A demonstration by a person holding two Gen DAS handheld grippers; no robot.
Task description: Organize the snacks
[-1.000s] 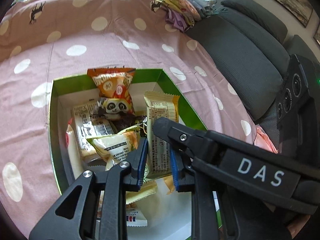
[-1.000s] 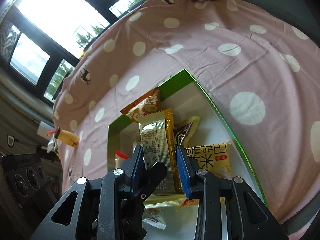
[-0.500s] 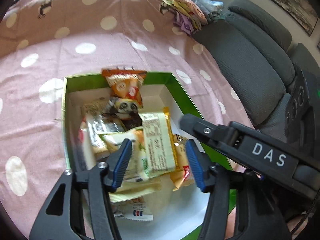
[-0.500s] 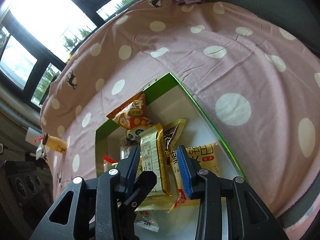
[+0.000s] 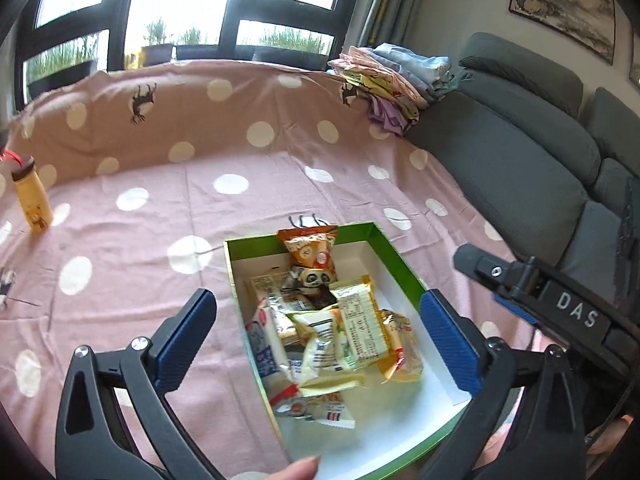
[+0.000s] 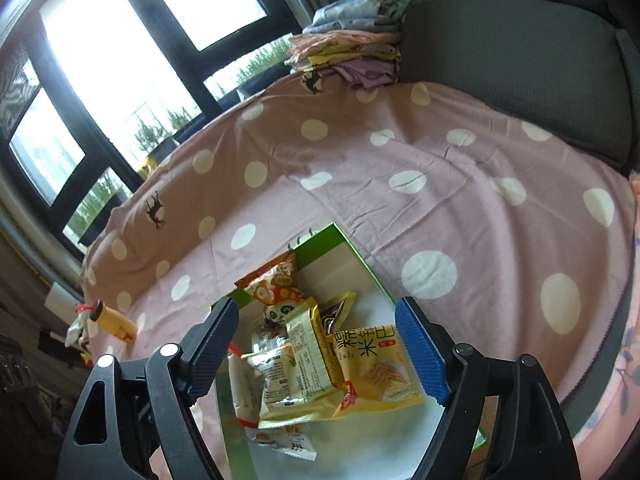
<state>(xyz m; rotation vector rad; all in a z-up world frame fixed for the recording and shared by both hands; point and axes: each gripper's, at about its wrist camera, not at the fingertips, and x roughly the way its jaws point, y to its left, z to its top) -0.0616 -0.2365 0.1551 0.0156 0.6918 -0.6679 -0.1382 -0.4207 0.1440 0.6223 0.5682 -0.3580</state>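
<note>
My left gripper (image 5: 316, 344) and my right gripper (image 6: 318, 346) both hang above the green-walled, white-floored cardboard box (image 5: 394, 256); their blue-padded jaws are opening, gripping nothing. The crinkly snack packets (image 5: 340, 332) lie heaped inside the box, an orange pouch (image 5: 308, 249) leaning against its far wall. The box sits on a pink polka-dot cloth (image 5: 224, 184).

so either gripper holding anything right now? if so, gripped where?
Nothing held. Left gripper and right gripper are both opening, empty, above the snack packets lying in the green box.
</note>
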